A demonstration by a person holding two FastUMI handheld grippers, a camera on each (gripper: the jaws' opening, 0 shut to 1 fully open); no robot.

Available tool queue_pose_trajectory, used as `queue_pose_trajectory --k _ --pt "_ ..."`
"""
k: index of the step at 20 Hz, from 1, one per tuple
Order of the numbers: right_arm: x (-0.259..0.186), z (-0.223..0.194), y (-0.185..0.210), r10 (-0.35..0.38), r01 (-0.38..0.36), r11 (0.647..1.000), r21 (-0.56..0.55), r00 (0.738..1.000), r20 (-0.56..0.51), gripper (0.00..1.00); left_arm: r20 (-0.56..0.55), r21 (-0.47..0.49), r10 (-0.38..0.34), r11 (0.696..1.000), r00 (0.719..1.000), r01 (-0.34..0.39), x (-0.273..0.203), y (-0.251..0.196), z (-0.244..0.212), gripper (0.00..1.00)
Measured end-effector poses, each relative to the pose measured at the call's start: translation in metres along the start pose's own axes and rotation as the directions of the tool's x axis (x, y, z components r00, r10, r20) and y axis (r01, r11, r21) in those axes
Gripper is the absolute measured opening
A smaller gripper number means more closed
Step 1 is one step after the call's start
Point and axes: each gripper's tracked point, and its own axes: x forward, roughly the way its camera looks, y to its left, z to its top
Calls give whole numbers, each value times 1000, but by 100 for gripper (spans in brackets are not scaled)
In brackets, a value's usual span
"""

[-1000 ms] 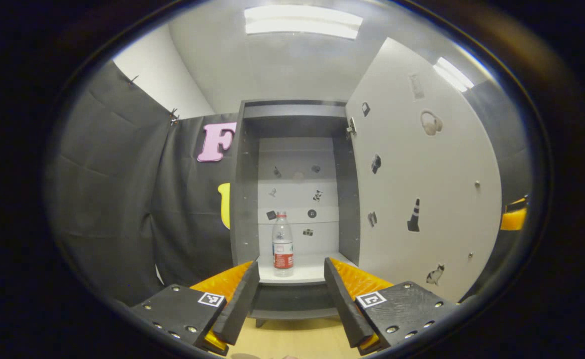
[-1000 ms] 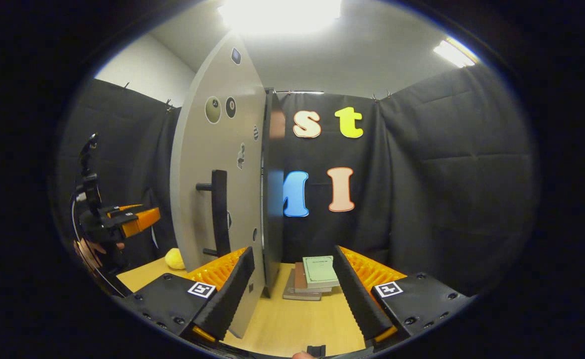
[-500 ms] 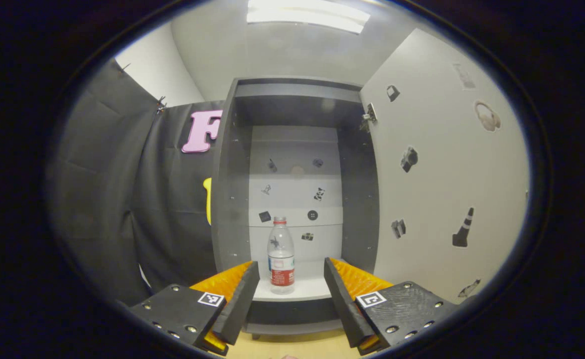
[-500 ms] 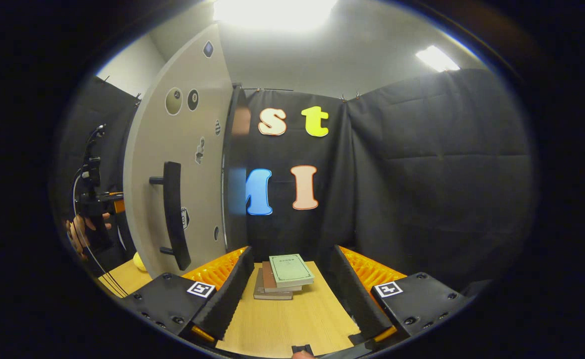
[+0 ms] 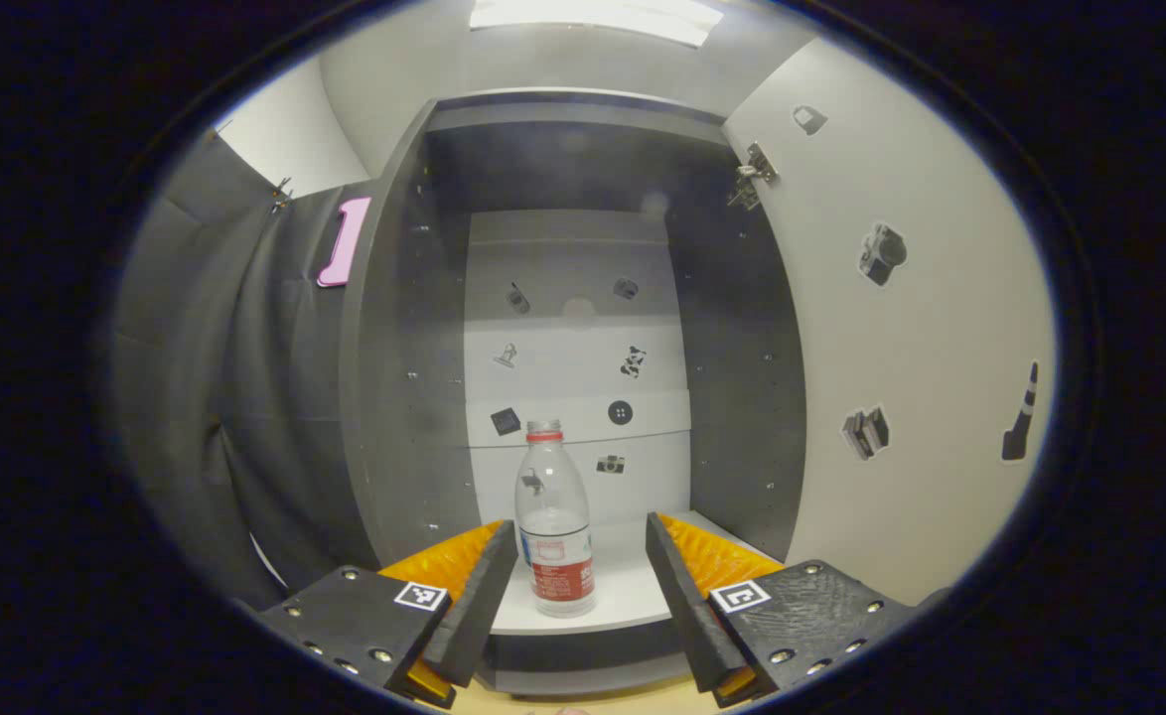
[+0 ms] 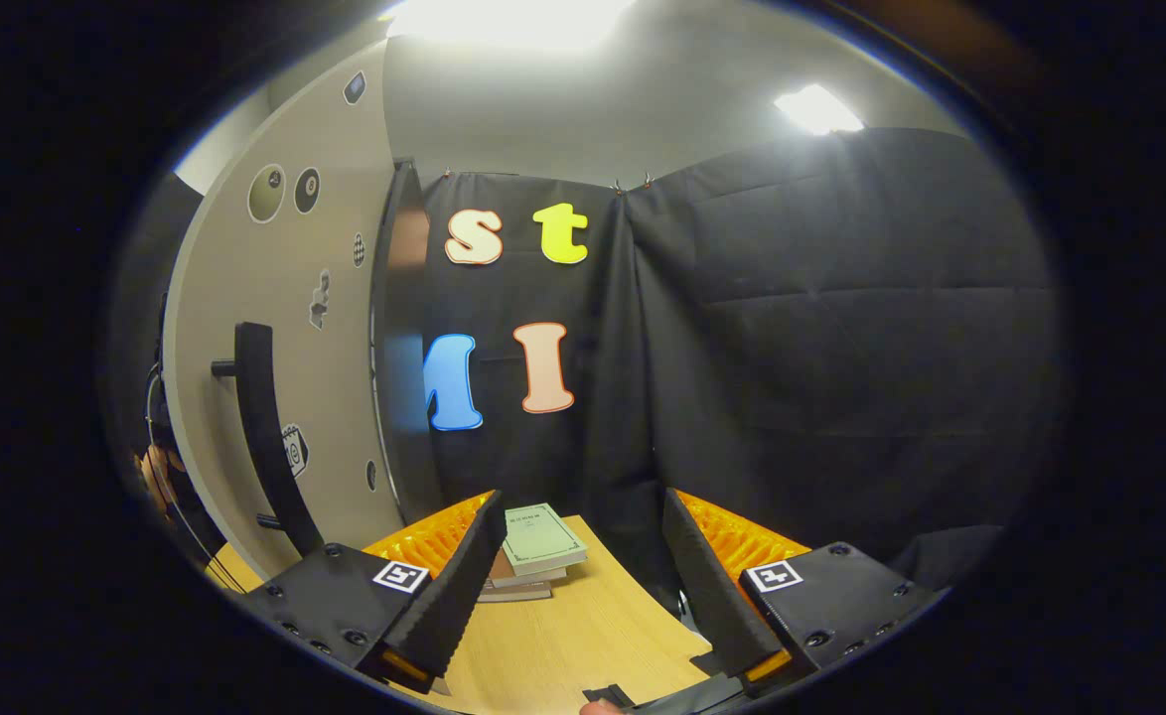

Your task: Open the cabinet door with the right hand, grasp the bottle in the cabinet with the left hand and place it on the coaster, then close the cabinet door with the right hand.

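- Standing open is the door (image 5: 901, 328), swung out at 3 o'clock in the left gripper view, so I judge the opening step done.
- The left gripper (image 5: 578, 596) is pointing into the cabinet (image 5: 394, 377), its jaws spread wide and holding nothing; the grasp is not yet made.
- The bottle (image 5: 554, 531) is standing upright on the cabinet's white shelf (image 5: 633, 596), at 12 o'clock from the jaws, between their tips in the picture but apart from them.
- It is showing as clear plastic with a red cap and a red-and-white label around its lower half; whether it is holding water, I cannot tell.
- The right gripper (image 6: 583, 586) is hanging over the desk (image 6: 573, 645) with jaws wide and empty, the door handle (image 6: 265, 437) at 9 o'clock and stacked books (image 6: 533, 551) just ahead.
- Remaining, by my judgement: gripping the bottle, carrying it to the coaster, then shutting the door.
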Motion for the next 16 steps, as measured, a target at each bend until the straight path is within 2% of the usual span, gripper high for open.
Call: queue_pose_trajectory --k 2,3,6,7,8,9,10,11,13,16 --pt "2 -3 -1 -32 32 999 2 999 -5 100 -7 -2 -9 1000 1000 9 13 2 -6 78" --pt "5 -5 -1 -46 46 999 4 999 -7 97 -8 -2 -9 1000 1000 9 19 3 -9 78" --pt "8 -10 -2 -85 85 996 0 996 -15 100 -6 -1 1 1000 1000 -1 38 12 -17 81" --pt "9 -11 -1 -95 95 995 -7 995 -18 96 -9 0 2 1000 1000 -2 43 15 -20 81" --pt "8 -12 0 -105 105 994 -15 994 -19 97 -13 -1 -1 1000 1000 1 49 15 -24 78" --pt "10 -12 0 -115 115 993 -22 993 -20 100 -15 -4 -6 1000 1000 6 55 16 -28 81" --pt "12 -12 1 -125 125 992 -27 992 -20 97 -13 -8 -4 1000 1000 3 61 18 -31 78" --pt "12 -11 2 -135 134 991 -30 991 -20 100 -11 -15 -2 1000 1000 1 67 20 -33 78" --pt "15 -8 4 -149 148 988 -32 989 -19 97 -21 -28 -5 1000 1000 4 76 22 -41 81" --pt "19 -5 8 -165 164 985 -43 986 -16 100 -36 -28 1 1000 999 -2 92 25 -50 81"
